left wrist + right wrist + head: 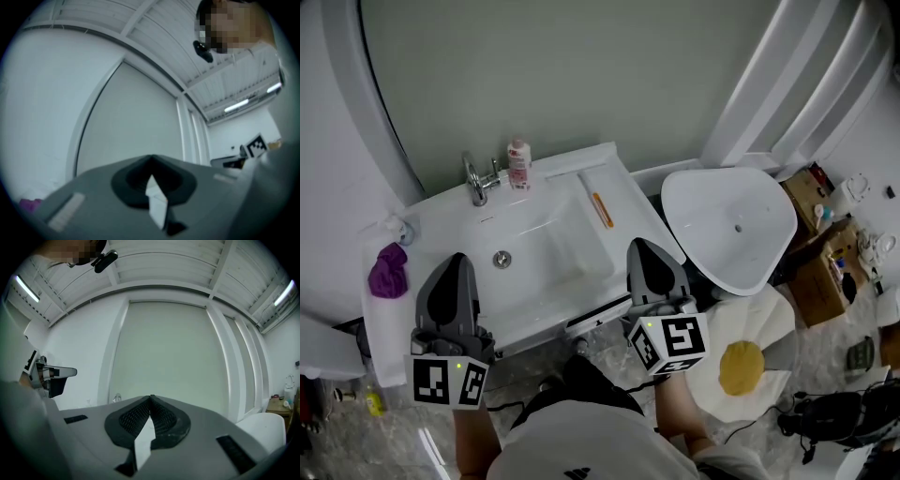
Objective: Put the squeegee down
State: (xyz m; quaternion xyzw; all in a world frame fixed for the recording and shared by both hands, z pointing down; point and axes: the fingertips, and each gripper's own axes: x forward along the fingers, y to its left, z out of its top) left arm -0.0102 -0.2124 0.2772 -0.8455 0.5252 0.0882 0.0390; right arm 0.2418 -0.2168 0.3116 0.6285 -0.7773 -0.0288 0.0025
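Note:
A slim white tool with an orange strip (600,209) lies on the right ledge of the white washbasin (546,246); I cannot tell whether it is the squeegee. My left gripper (455,261) hovers over the basin's front left, shut with nothing in it, its pads meeting in the left gripper view (151,158). My right gripper (641,247) hangs at the basin's front right corner, also shut and holding nothing, and its ribbed pads touch in the right gripper view (150,398). Both gripper views look at a pale wall panel.
A chrome faucet (478,180) and a pink-and-white bottle (518,164) stand at the basin's back. A purple cloth (389,272) lies on the left counter. A white toilet (733,225) stands to the right, with cardboard boxes (825,253) beyond it and a yellow object (741,367) on the floor.

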